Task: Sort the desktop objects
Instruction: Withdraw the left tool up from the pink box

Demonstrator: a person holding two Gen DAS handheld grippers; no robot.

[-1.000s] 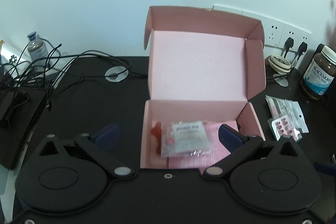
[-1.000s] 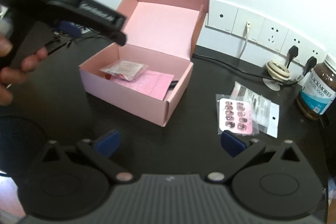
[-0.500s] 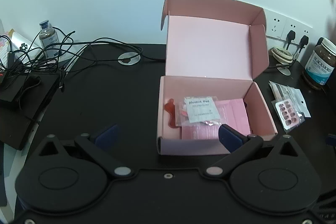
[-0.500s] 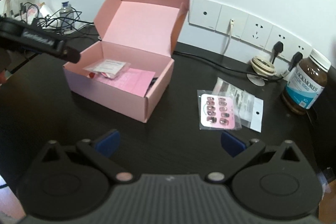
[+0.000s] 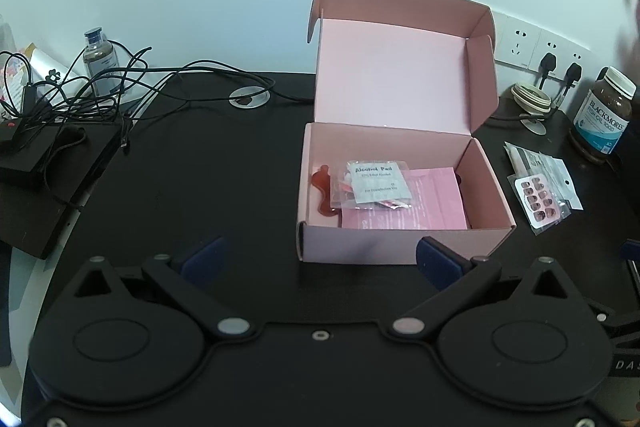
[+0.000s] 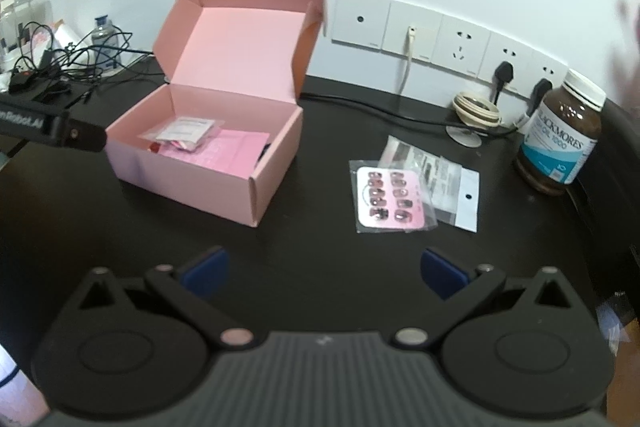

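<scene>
Both grippers have their jaws spread wide and nothing is between them. On my left gripper (image 5: 318,259) I see the two blue fingertips (image 5: 204,255) far apart, above the black desk (image 5: 192,187), with the front wall of the pink box (image 5: 404,243) just ahead of them. My right gripper (image 6: 324,267) is also empty and hovers over bare desk, between the box and the packets.

The pink box stands with its lid upright. Inside it I see an alcohol pad sachet (image 5: 378,181) in a clear bag, a pink leaflet (image 5: 408,211) partly under the sachet, and a small red piece (image 5: 322,193) at the left wall of the box.

To the right of the box, apart from it, a clear bag with a pink card of false nails (image 6: 390,197) lies on the desk. It overlaps a second clear packet (image 6: 444,183) with printed paper inside. Farther right, near the desk edge, a brown Blackmores bottle (image 6: 562,139) stands upright. Beside it I see a coil of pale cable (image 6: 476,109) under the wall sockets (image 6: 460,39).

On the far left of the desk a tangle of black cables (image 5: 92,87) lies over a black device (image 5: 48,155), and a small glass bottle (image 5: 98,57) stands behind them by the wall.
</scene>
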